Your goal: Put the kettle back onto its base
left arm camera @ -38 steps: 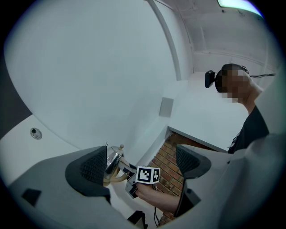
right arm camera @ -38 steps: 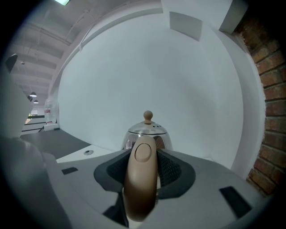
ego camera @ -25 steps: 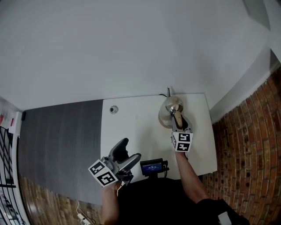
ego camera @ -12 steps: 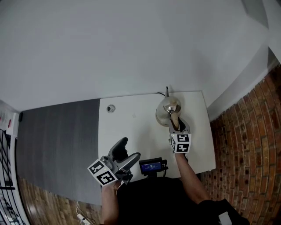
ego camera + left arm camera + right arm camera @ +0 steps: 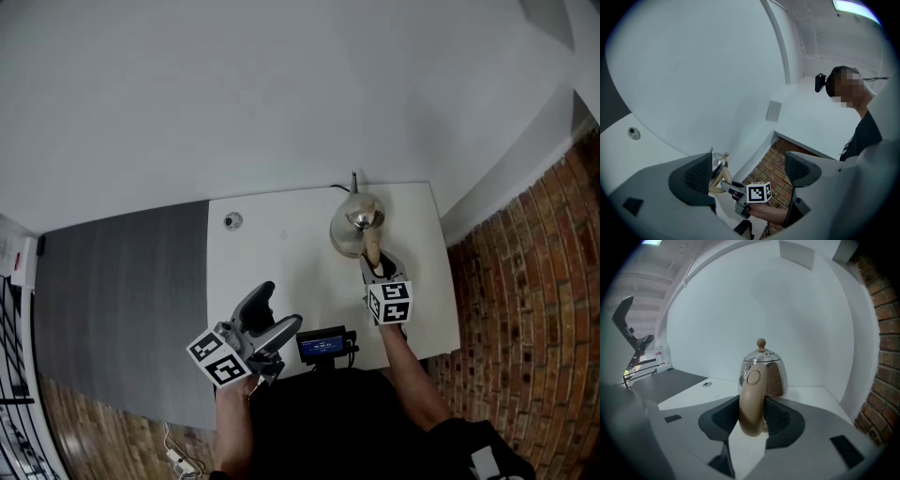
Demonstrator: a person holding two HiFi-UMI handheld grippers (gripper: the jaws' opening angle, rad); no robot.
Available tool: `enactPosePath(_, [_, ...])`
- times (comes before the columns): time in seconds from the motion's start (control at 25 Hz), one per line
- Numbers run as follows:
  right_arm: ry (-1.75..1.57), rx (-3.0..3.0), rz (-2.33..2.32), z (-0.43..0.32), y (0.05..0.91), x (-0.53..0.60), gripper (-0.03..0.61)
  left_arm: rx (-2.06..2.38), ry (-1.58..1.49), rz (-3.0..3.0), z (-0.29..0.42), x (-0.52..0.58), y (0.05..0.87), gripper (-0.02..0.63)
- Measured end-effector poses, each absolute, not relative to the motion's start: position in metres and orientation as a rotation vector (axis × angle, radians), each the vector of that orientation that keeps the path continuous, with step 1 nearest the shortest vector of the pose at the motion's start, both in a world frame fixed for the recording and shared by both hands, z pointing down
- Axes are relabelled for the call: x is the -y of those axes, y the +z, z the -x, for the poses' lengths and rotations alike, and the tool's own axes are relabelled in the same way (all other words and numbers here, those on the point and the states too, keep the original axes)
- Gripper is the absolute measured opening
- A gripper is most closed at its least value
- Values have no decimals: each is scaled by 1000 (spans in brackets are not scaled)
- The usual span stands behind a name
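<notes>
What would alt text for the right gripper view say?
The right claw is closed on the tan handle of a shiny metal kettle, with a white table and a white wall behind it.

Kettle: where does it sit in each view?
Head view: kettle right of centre, just beyond the right tool.
Left gripper view: kettle small, low, left of centre.
Right gripper view: kettle central, handle in the right tool's jaws.
Shared landmark: brick wall.

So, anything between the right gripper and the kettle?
Nothing visible. The right gripper has its fingers clamped on the tan handle of the kettle, with nothing else between them.
</notes>
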State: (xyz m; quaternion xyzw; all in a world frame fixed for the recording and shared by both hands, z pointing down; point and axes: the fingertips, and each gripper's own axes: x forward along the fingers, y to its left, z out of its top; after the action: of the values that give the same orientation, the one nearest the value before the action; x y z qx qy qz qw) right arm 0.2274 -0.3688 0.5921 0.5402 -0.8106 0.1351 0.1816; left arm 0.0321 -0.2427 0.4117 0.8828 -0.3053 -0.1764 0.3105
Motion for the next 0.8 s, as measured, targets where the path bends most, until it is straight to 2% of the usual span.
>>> enactPosePath(0.8, [512,2284,-1548,-213,595,366,143,807,-457,-2315,-33,246,419,488])
